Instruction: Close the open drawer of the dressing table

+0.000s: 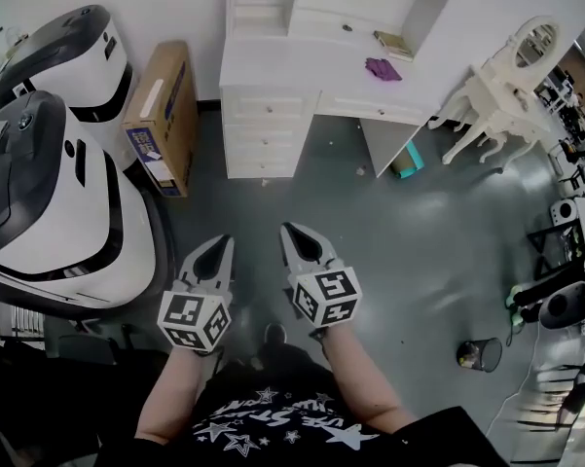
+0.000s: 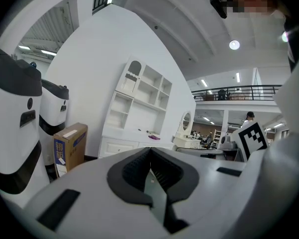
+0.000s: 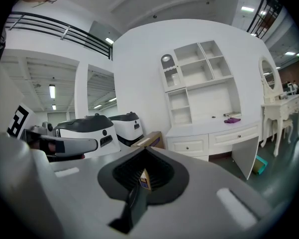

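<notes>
Glossy grey floor (image 1: 419,241), plain white wall (image 1: 175,8); two large white-and-black machines (image 1: 58,193) at left, cardboard box (image 1: 161,115) against the wall beside them, small dark bin (image 1: 479,355) on the floor at right, round ceiling lights (image 2: 234,45), railed balcony (image 2: 244,89) beyond.

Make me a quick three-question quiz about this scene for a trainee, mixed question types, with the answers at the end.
1. True or false: the left gripper and the right gripper are both shut and hold nothing.
2. Multiple choice: in the head view, what stands on the floor just left of the dressing table? A. a cardboard box. B. a ladder. C. a bicycle.
3. Fill in the blank: the small item lying on the dressing table's top is ___ in colour.

Key: 1 true. 2 A. 3 purple.
</notes>
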### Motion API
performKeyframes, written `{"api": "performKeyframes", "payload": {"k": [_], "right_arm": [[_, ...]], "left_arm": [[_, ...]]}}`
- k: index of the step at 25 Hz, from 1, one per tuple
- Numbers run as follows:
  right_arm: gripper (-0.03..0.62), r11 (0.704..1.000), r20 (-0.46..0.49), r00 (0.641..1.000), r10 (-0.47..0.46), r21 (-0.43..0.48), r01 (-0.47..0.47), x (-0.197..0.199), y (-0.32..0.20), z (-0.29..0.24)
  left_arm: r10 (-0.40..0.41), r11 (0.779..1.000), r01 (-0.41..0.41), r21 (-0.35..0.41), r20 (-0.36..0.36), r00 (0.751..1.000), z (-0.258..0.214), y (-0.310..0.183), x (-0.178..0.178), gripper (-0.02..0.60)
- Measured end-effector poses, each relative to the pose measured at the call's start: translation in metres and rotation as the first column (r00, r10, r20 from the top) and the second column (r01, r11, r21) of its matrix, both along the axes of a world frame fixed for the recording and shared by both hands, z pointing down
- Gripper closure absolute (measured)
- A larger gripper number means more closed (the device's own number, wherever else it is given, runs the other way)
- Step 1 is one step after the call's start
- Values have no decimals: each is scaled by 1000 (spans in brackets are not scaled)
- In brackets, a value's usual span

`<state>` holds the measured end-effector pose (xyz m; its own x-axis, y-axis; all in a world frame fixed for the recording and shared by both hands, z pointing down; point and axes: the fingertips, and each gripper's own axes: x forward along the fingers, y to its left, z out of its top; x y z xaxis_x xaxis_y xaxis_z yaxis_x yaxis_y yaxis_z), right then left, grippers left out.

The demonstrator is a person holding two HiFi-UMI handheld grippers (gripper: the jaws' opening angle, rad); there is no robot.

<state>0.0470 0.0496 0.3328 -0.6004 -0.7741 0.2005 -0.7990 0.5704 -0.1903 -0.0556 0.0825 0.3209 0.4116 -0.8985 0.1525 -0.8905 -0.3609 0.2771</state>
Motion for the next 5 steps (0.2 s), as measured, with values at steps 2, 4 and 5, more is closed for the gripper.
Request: {"api": "performKeyframes", "payload": {"k": [2, 4, 5], "right_arm": [[591, 1000, -5, 1000, 5, 5, -5, -10, 12, -4], [592, 1000, -4, 1000, 11, 9, -11, -19, 24, -12], [592, 1000, -3, 1000, 14, 12, -14, -23, 30, -16]], "left_arm": [[8, 1000, -8, 8, 8, 1000, -4, 12, -10, 572], [18, 1000, -18, 16, 9, 1000, -11, 25, -19, 572], [23, 1000, -24, 21, 9, 1000, -15, 31, -23, 572]]}}
